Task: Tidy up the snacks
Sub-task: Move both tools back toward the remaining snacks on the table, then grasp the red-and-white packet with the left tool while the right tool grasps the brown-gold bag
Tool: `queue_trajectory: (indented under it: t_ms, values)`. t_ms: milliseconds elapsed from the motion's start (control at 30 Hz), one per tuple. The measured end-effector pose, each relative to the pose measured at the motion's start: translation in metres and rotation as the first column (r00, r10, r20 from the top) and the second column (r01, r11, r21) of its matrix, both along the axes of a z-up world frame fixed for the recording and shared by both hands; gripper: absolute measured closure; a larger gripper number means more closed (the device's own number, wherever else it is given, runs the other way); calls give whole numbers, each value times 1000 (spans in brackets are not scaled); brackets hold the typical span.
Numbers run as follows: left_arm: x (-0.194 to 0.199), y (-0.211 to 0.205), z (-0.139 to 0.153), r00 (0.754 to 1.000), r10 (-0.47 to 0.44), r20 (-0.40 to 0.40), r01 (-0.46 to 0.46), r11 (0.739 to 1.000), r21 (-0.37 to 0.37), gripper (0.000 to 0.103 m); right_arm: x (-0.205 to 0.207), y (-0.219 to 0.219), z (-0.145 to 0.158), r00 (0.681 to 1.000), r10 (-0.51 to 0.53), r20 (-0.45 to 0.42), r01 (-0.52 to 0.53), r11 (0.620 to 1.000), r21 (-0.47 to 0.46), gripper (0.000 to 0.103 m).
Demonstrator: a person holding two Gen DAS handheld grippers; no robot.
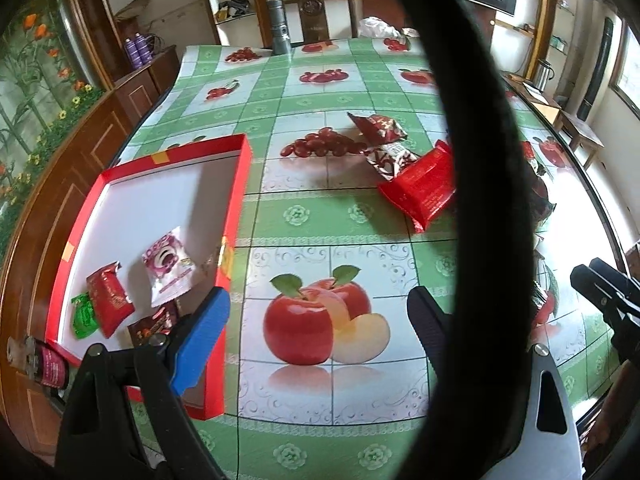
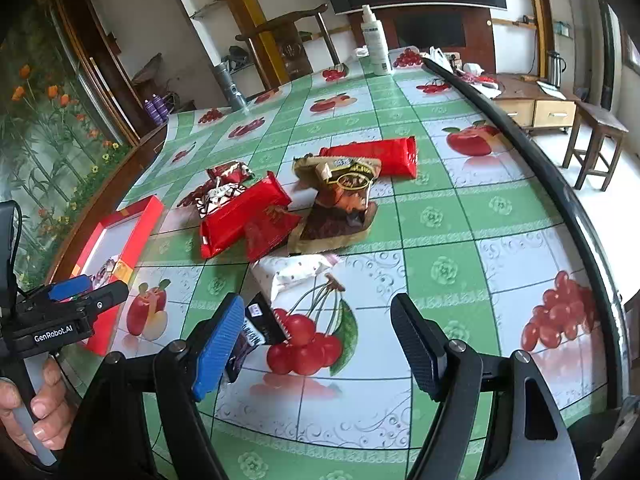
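Your right gripper point(image 2: 320, 340) is hanging released, as is the left point(image 1: 320, 320); the white packet point(image 2: 294, 276) is probably light, crinkly, slippery, so pinch its sealed edge.

Bright daylight, tabletop glare, fisheye-warped edges

Two wrist fisheyes angled down, close over table point(image 1: 304, 216), both showing red box point(image 1: 236, 208)
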State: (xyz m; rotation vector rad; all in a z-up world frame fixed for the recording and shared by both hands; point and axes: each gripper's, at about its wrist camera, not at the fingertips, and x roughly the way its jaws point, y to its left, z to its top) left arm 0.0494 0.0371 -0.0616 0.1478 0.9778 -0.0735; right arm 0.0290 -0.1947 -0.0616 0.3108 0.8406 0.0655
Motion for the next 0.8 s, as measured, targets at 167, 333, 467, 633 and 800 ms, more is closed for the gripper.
queue_trajectory:
  t_ms: [167,333,467,633,800]
  values:
    - [12,-16,-3,996,-92,-10,92,996,-18,13,0,-2,0,1000,-11,1,11,1000,7,27]
    - [42,-28,0,992,-123,-17,121,991,-58,13,0,-3,0,1000,-6,7,6,1000,5,27]
    - [77,-30,9,996,-91,-8,90,993,-73,13,4,-4,1,1000,-3,14,3,1000,4,27]
    - [127,-40,10,995,-98,-12,97,995,-26,13,27,-10,6,999,-13,36,13,1000,10,27]
    - [163,-53,5,990,-139,-13,139,990,37,13,60,-19,4,999,-43,19,42,998,45,27]
